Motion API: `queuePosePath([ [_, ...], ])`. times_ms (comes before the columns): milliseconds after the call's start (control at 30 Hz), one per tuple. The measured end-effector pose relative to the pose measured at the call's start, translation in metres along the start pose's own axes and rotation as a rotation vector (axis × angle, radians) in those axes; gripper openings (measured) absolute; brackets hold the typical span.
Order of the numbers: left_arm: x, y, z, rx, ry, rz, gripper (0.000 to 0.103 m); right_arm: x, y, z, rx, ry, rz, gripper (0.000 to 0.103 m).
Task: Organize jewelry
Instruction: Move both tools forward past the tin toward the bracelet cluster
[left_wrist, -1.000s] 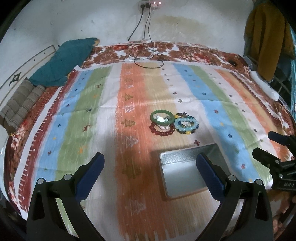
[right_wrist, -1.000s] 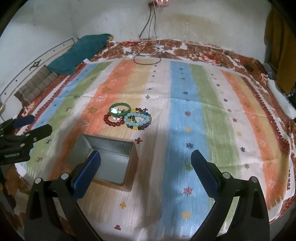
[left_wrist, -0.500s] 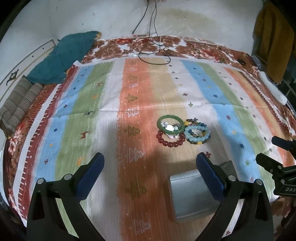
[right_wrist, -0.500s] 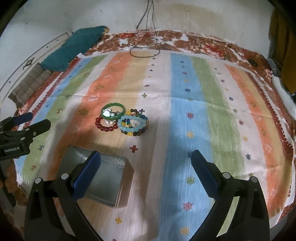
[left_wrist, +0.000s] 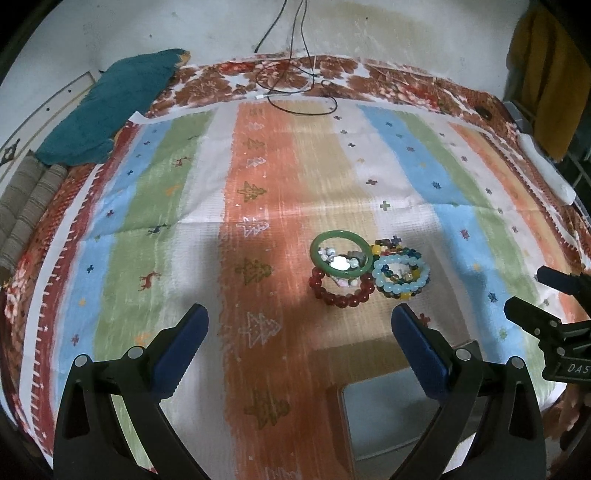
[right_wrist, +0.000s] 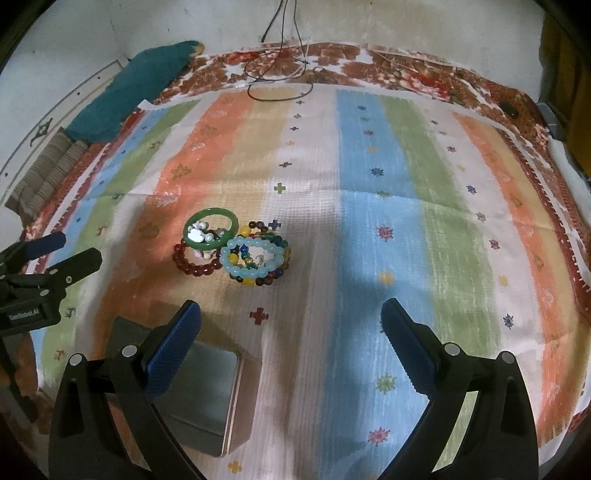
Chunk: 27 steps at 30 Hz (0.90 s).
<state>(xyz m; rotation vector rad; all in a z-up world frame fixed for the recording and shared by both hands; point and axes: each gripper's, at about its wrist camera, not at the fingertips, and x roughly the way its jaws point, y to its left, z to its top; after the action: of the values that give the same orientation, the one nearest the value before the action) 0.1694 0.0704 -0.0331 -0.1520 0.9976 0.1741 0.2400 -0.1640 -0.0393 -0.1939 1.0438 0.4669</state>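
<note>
Both the left gripper (left_wrist: 300, 332) and right gripper (right_wrist: 290, 330) are released, holding nothing. The bracelets (right_wrist: 236, 251) lie clustered on the striped bedspread (right_wrist: 369, 177), at 11 o'clock from the right gripper. The metal tin (right_wrist: 199, 398) sits at 7 o'clock.

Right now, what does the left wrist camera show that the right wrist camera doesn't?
Only the left wrist view shows the right gripper at its right edge, open, and a white object at the bed's right side. Only the right wrist view shows the left gripper at its left edge, open. Both show the green bangle overlapping the red bead bracelet, the pale blue bead bracelet, the metal tin and the striped cloth.
</note>
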Motion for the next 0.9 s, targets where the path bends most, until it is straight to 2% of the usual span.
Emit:
queuePosePath([
  [600, 0.05, 0.005, 0.03, 0.002, 0.065, -0.038, 0.097, 0.047, 0.003, 0.018, -0.005, 0.072, -0.03, 0.099],
  [900, 0.075, 0.005, 0.041, -0.008, 0.104, -0.033, 0.097, 0.062, 0.004, 0.024, -0.001, 0.098, -0.042, 0.099],
])
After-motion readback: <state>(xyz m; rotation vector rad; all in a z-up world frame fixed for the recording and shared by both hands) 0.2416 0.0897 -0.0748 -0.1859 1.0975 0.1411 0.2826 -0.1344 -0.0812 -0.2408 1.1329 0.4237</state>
